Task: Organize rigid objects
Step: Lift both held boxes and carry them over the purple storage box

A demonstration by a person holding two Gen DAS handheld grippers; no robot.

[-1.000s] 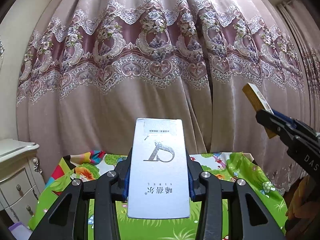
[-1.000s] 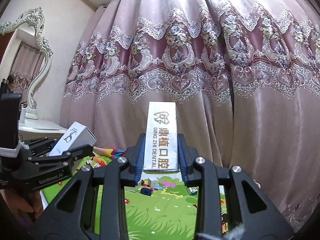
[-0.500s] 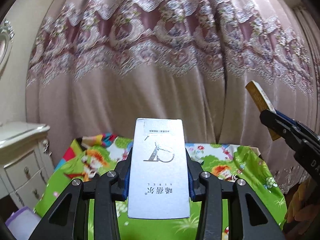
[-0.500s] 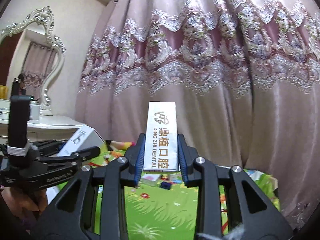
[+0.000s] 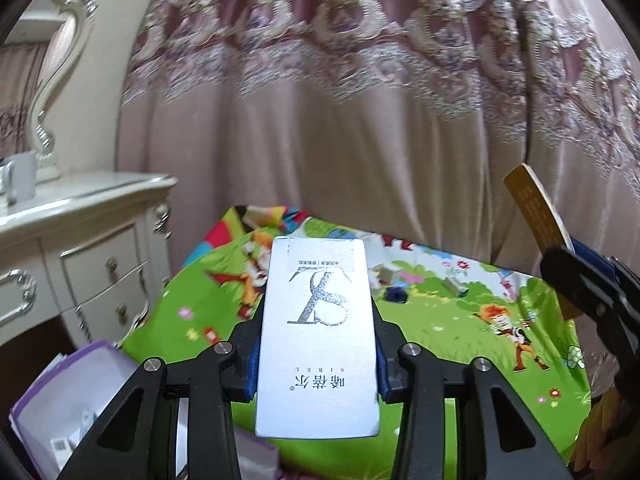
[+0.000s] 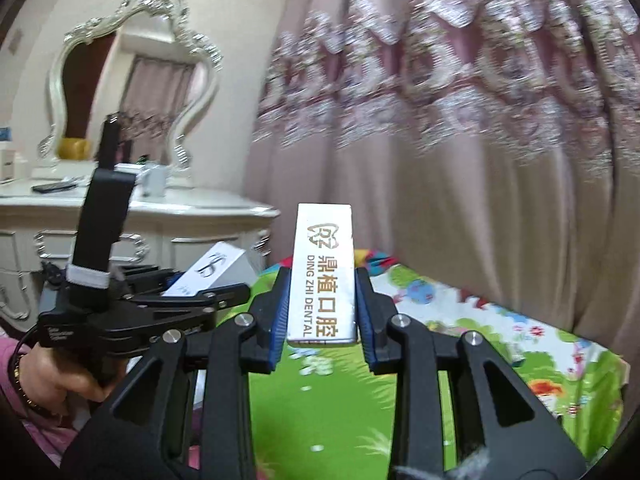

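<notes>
My left gripper (image 5: 316, 354) is shut on a silver-white box (image 5: 318, 336) with a large S logo, held up above the table. That box also shows in the right wrist view (image 6: 212, 270), at the left. My right gripper (image 6: 322, 316) is shut on a narrow white and gold dental box (image 6: 323, 276), also held in the air. The dental box shows at the right edge of the left wrist view (image 5: 534, 208). Both boxes point toward the curtain.
A table with a green cartoon cloth (image 5: 460, 320) lies below, with small boxes (image 5: 396, 294) at its far side. A white dresser (image 5: 80, 248) with a mirror (image 6: 132, 92) stands at the left. A purple-edged container (image 5: 64, 396) sits low left. A pink curtain (image 5: 360, 120) hangs behind.
Both grippers have swung to the left and tilted down, with their boxes still held. The dresser, mirror and purple container have come into view.
</notes>
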